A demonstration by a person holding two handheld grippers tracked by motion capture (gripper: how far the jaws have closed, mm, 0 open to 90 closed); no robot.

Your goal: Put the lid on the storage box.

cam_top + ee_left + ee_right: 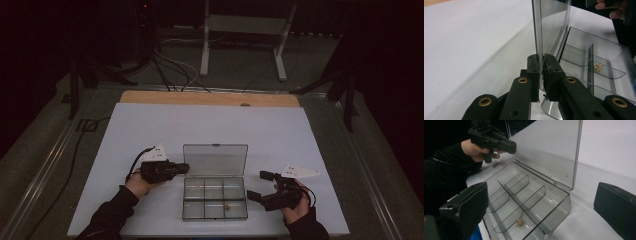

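A clear plastic compartment box [192,199] sits on the white table, its lid [215,160] standing upright. My left gripper [185,168] is shut on the lid's left edge; in the left gripper view the jaws [541,71] clamp the thin clear lid [551,22]. A small golden item [228,206] lies in a front compartment, also seen as the golden item [598,67] and the golden item [519,222]. My right gripper [258,185] stands open just right of the box, nothing between its jaws [541,202]. The box [554,212] lies between and beyond them.
A white sheet [150,130] covers the table, with a wooden strip [210,98] at its far edge. Cables [170,70] and a stand's white legs [242,47] lie on the floor beyond. The other compartments look bare.
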